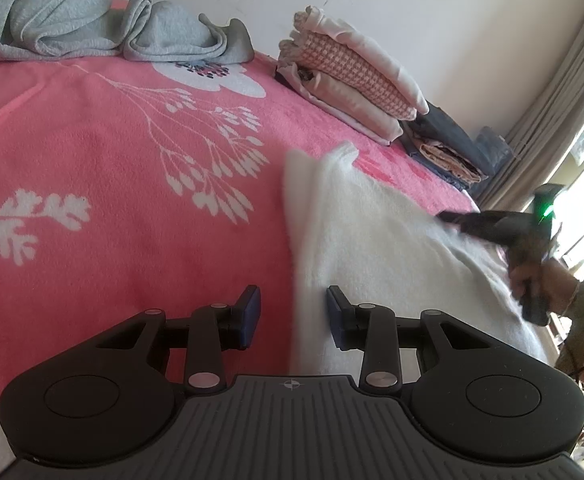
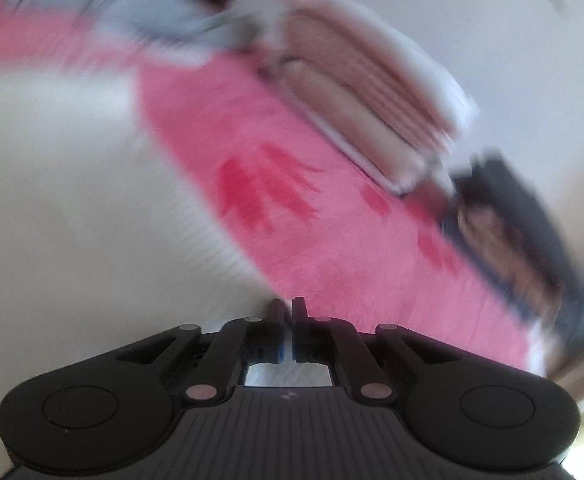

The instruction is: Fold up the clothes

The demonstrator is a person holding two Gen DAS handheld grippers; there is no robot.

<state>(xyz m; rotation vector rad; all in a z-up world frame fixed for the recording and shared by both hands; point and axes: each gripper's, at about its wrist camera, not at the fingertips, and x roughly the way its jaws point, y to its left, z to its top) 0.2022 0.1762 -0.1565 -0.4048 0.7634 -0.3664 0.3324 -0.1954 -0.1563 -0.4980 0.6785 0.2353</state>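
A white fuzzy garment [image 1: 376, 240] lies on the pink flowered blanket [image 1: 111, 160]. My left gripper [image 1: 294, 312] is open, its jaws astride the garment's left edge, just above it. My right gripper shows in the left wrist view [image 1: 452, 218] at the garment's far right side, held by a hand. In the blurred right wrist view my right gripper [image 2: 287, 310] is shut, with white cloth [image 2: 71, 200] to its left and a sliver of it behind the jaws. Whether cloth is pinched, I cannot tell.
A crumpled grey hoodie [image 1: 91, 24] lies at the blanket's far left. A folded stack of cream and pink-checked clothes [image 1: 352, 76] and a darker folded pile [image 1: 448, 144] stand along the wall. Curtains [image 1: 564, 88] hang at the right.
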